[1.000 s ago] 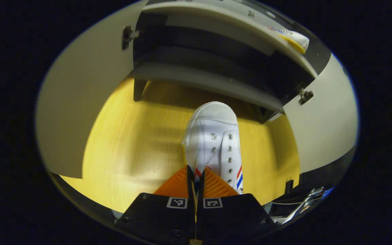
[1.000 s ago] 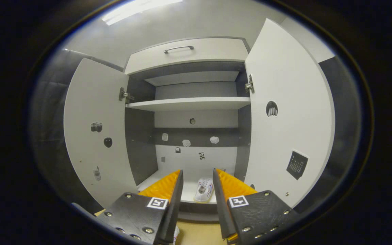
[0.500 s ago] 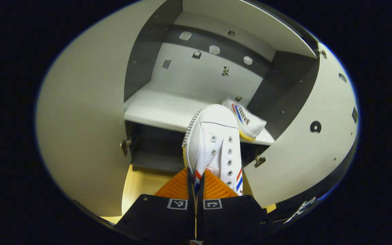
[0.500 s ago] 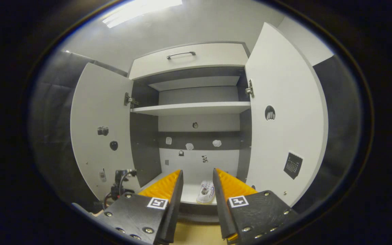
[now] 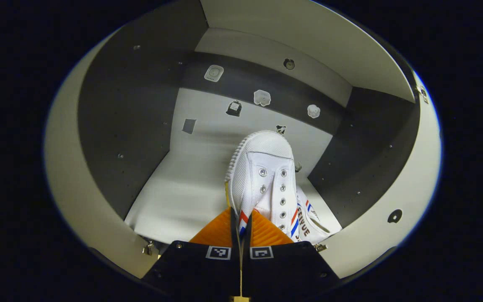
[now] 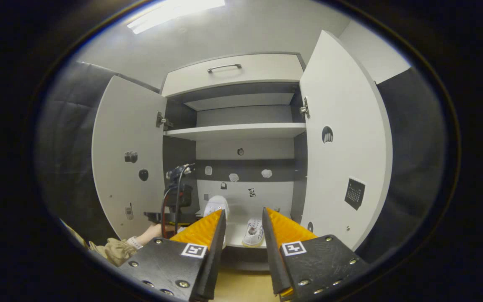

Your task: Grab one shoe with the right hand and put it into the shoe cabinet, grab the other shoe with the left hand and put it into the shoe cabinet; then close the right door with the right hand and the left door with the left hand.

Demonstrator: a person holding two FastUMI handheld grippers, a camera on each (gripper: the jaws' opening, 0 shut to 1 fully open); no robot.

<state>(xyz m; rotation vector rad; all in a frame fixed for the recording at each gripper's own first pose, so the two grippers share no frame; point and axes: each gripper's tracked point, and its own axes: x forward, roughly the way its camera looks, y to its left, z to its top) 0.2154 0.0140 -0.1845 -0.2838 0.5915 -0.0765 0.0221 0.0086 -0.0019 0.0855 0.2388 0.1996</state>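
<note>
My left gripper (image 5: pixel 241 218) is shut on the heel end of a white sneaker (image 5: pixel 262 176) with red and blue stripes, held toe-forward over the cabinet's bottom shelf (image 5: pixel 183 188). The other white sneaker (image 5: pixel 310 216) lies on that shelf just to the right. In the right gripper view, my right gripper (image 6: pixel 243 228) stands open in front of the shoe cabinet (image 6: pixel 241 130), holding nothing. There the shelved sneaker (image 6: pixel 253 232) rests on the bottom shelf, and the held sneaker (image 6: pixel 216 205) enters from the left behind the other gripper and a hand (image 6: pixel 151 233).
Both cabinet doors stand wide open: the left door (image 6: pixel 124 159) and the right door (image 6: pixel 342 142). A middle shelf (image 6: pixel 233 131) and a drawer with a handle (image 6: pixel 224 67) sit above. Small stickers dot the back wall (image 5: pixel 262 97). Wooden floor (image 6: pixel 241 289) lies below.
My left gripper has carried the sneaker from over the floor up and into the cabinet's lower compartment. The right gripper has drawn back slightly and stayed open.
</note>
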